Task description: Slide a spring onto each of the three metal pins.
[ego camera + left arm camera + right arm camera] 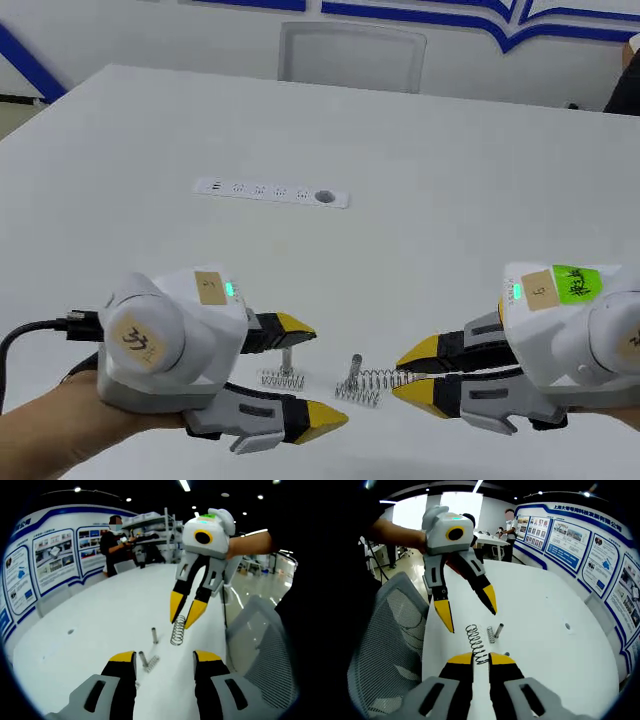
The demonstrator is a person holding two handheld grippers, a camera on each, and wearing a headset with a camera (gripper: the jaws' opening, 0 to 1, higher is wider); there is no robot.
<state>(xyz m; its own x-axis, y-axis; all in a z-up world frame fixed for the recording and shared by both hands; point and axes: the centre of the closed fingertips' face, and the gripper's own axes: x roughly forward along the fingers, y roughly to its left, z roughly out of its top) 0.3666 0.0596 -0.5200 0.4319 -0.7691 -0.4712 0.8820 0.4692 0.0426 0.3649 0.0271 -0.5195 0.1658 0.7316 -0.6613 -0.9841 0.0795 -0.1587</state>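
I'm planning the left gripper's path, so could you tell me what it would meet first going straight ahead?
Probably the nearest metal pin, standing between its open jaws, with a loose spring beside it; depth is uncertain.

At lower right, the right gripper [403,375] pinches a spring [365,386] beside an upright pin [354,368]. At lower left, the left gripper [322,375] gapes near another pin [286,362].

Bright overhead light, sharp; gripper views fisheye-warped.
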